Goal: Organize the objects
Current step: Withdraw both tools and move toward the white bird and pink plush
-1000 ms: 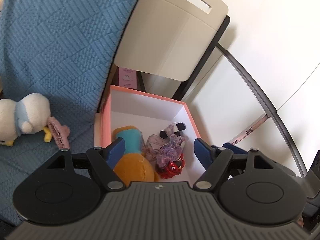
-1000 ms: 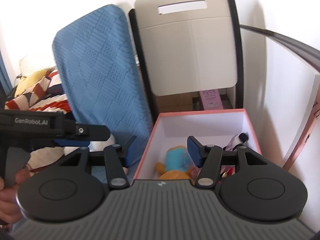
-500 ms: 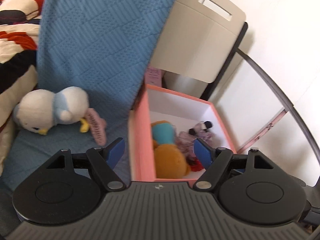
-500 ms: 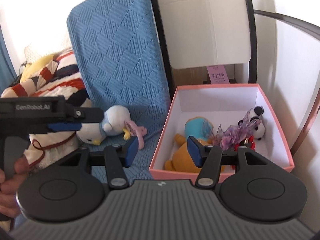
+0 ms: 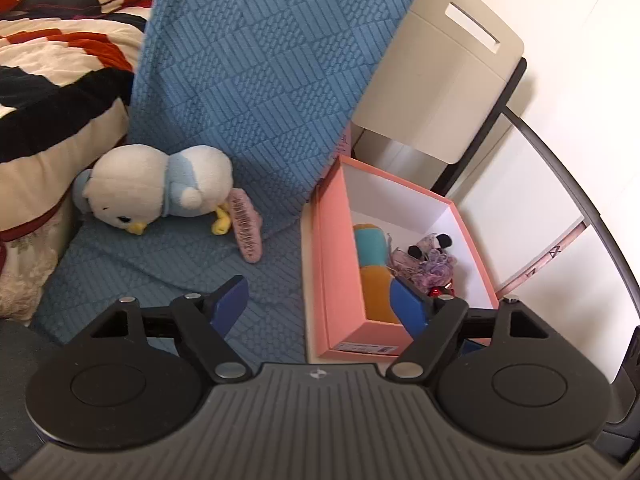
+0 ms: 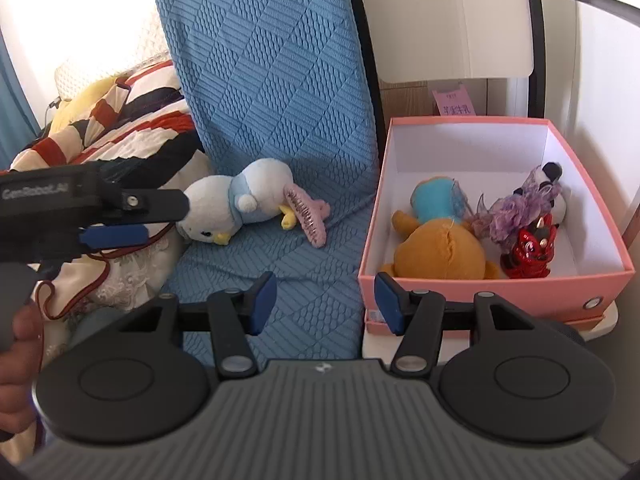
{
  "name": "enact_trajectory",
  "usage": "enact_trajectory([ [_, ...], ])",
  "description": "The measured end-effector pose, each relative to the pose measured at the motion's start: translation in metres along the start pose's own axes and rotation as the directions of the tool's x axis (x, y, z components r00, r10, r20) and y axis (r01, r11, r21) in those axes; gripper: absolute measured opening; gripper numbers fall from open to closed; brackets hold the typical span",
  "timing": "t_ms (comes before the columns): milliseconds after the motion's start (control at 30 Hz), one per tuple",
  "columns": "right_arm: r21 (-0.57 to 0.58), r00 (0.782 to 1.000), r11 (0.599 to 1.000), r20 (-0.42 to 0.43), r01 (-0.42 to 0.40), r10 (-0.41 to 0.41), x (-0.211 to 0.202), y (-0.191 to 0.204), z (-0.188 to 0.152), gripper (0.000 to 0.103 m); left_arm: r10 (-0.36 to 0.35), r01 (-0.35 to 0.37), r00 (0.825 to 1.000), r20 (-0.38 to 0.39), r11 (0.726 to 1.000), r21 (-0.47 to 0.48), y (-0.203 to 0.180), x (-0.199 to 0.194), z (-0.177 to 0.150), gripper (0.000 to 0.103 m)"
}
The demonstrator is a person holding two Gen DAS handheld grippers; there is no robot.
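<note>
Left wrist view shows the plush bird (image 5: pixel 160 188) lying on its side on the blue quilted cover (image 5: pixel 256 92), near the striped bedding (image 5: pixel 60 52) at the cover's far-left part, with the pink hair clip (image 5: pixel 246 230) touching its tail end. The bird's long axis runs about left to right across the cover, head toward the bedding, and the clip lies slanted, its near end pointing toward the pink box (image 5: pixel 334 280). The box stands just beside the cover's right edge and already holds an orange and teal plush (image 6: pixel 436 240), a purple ribbon piece (image 6: pixel 516 208), a red figure (image 6: pixel 528 254) and a small black and white plush behind them. The left tongs (image 5: pixel 320 300) are released and their jaws are opening with nothing between them; the bird lies ahead and to their left, the clip ahead, slightly left. In the right wrist view the right tongs (image 6: pixel 326 304) are released too, half wide and empty, near the cover's front edge next to the box corner. There the other tool reaches in from the left, its tip close over the bird's head (image 6: pixel 208 216). I judge that the bird and the clip are what remains to be put in the box, and that the left hand is nearer to the bird. A grip across the bird's short width, not along its length, looks the easier one.
</note>
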State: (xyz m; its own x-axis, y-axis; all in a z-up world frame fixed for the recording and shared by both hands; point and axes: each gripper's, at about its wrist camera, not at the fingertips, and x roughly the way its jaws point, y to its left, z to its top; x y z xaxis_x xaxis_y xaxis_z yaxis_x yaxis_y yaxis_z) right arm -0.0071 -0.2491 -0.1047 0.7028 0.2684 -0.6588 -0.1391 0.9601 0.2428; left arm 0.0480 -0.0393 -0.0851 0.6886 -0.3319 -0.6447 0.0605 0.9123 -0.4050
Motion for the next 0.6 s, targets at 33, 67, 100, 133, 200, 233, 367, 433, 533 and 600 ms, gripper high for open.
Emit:
enact_trajectory([
  [33, -0.004, 1.0, 1.0, -0.001, 0.003, -0.003, 0.001, 0.002, 0.0, 0.057, 0.001, -0.001, 1.0, 0.006, 1.0, -0.002, 0.003, -0.002, -0.001, 0.084],
  [67, -0.012, 1.0, 1.0, -0.002, 0.003, -0.003, 0.002, 0.004, 0.0, 0.057, 0.002, -0.002, 1.0, 0.011, 1.0, -0.006, 0.006, -0.005, -0.002, 0.086],
  [100, -0.021, 1.0, 1.0, -0.008, 0.005, -0.005, 0.003, 0.006, 0.0, 0.057, 0.005, -0.005, 1.0, 0.018, 1.0, -0.012, 0.01, -0.006, -0.002, 0.088],
  [133, -0.024, 1.0, 1.0, -0.012, 0.009, -0.01, 0.004, 0.007, 0.0, 0.057, 0.01, -0.01, 1.0, 0.024, 1.0, -0.019, 0.013, -0.007, -0.003, 0.089],
  [200, -0.029, 1.0, 0.999, -0.014, 0.02, -0.02, 0.007, 0.008, 0.001, 0.057, 0.013, -0.013, 1.0, 0.021, 1.0, -0.017, 0.019, -0.006, -0.003, 0.09],
  [233, -0.031, 1.0, 0.999, -0.017, 0.025, -0.026, 0.009, 0.009, 0.001, 0.057, 0.013, -0.013, 1.0, 0.018, 1.0, -0.014, 0.02, -0.005, -0.003, 0.09],
  [367, -0.045, 0.999, 0.999, -0.026, 0.024, -0.025, 0.017, 0.013, 0.004, 0.057, 0.023, -0.022, 0.998, 0.052, 0.999, -0.024, 0.032, -0.002, 0.0, 0.099],
  [433, -0.052, 0.999, 0.998, -0.033, 0.028, -0.03, 0.024, 0.014, 0.005, 0.057, 0.033, -0.031, 0.997, 0.066, 0.999, -0.032, 0.038, 0.001, 0.003, 0.1],
  [533, -0.06, 1.0, 0.998, -0.025, 0.016, -0.018, 0.033, 0.016, 0.009, 0.059, 0.013, -0.008, 0.997, 0.08, 0.998, -0.061, 0.052, 0.011, 0.008, 0.102],
  [600, -0.055, 1.0, 0.998, -0.023, 0.003, -0.004, 0.042, 0.017, 0.012, 0.086, 0.017, -0.01, 0.995, 0.098, 0.997, -0.075, 0.061, 0.019, 0.011, 0.102],
])
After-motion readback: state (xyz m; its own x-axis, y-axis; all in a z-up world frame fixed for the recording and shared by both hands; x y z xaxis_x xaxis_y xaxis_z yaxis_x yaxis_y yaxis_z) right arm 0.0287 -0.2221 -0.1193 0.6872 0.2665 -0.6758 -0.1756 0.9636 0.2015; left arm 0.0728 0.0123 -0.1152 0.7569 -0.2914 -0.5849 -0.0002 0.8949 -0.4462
